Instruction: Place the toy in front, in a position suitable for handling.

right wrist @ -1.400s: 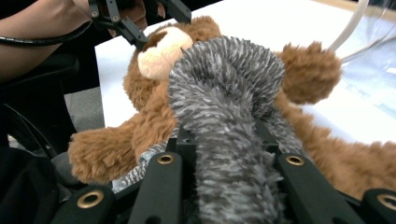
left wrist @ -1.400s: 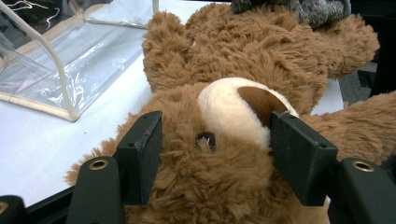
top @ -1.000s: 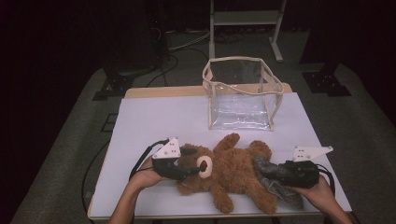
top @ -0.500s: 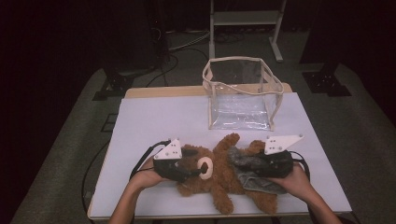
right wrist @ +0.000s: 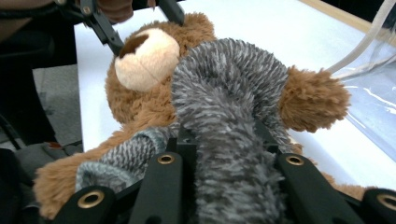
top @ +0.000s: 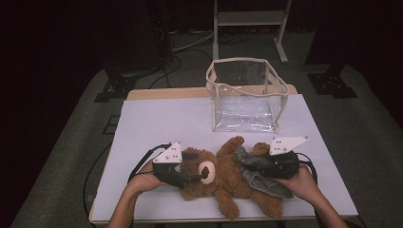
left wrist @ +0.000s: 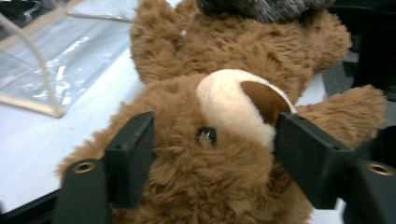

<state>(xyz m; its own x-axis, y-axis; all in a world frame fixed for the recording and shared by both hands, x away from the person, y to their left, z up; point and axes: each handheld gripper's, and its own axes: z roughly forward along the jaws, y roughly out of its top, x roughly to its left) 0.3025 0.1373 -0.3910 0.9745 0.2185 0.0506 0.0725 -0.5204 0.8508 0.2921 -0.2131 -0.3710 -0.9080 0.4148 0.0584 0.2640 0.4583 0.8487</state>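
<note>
Brown plush: a teddy bear [top: 223, 183] lay on its back at the near edge of the white desk [top: 161, 123], head toward the left hand, legs toward the right.
Long axis: across the desk, left to right.
Left tool [left wrist: 212, 140]: jaws straddled the bear's head; they had just been opening, pads flanking the fur rather than pinching it.
Right tool [right wrist: 229, 140]: clamped on a grey knitted scarf [right wrist: 229, 93] draped over the bear's chest, and the nearer one to it.
Key relation: the scarf ran from the right tool toward the bear's neck.
Farther back: a clear bag [top: 247, 95] stood open.
</note>
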